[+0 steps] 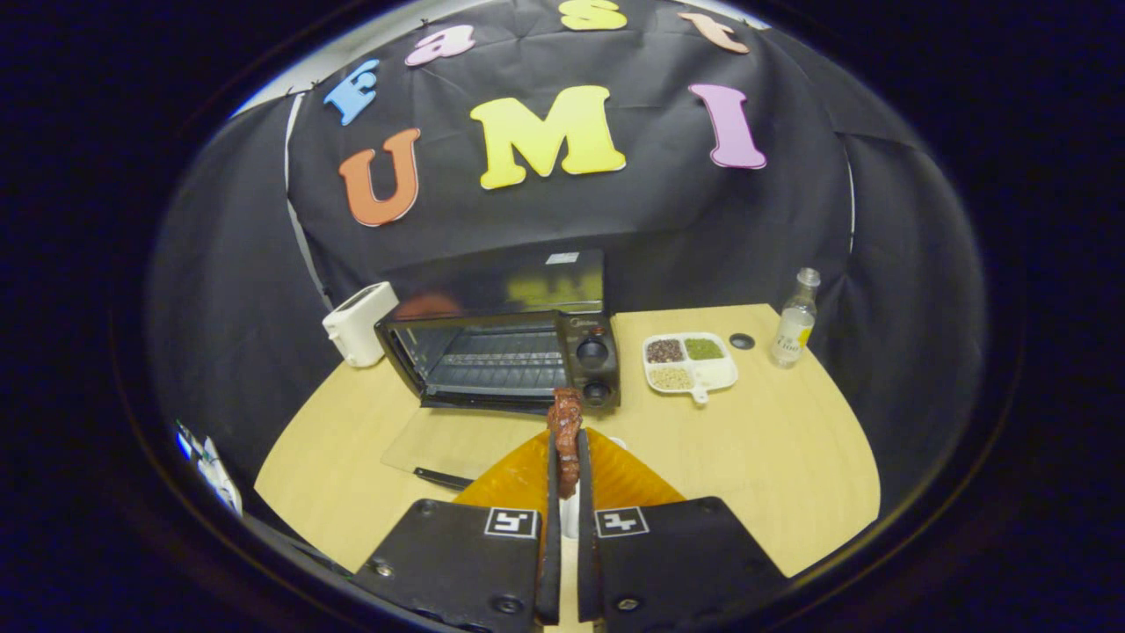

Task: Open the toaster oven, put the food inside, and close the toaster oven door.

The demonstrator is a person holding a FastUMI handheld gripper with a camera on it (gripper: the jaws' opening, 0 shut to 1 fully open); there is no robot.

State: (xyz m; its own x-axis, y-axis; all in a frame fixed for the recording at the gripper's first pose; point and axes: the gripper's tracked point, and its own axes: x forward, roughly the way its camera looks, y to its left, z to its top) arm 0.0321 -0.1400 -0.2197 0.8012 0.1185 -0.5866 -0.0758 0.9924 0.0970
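The gripper [568, 457] had its two fingers pressed together on a piece of food [565, 431], a dark reddish-brown lump that looked like cooked meat. The piece stood up between the fingertips, above the wooden table [773, 475]. It seemed light and a little soft, maybe greasy, so a firm pinch at its middle was probably the safest hold. Just beyond it lay the glass door [448, 444] of the toaster oven [505, 352], folded down flat on the table, and the wire rack [492, 362] inside was bare. Farther right stood a divided dish [692, 360] with grains and a small bottle [794, 321]. A white toaster [359, 323] stood left of the oven.
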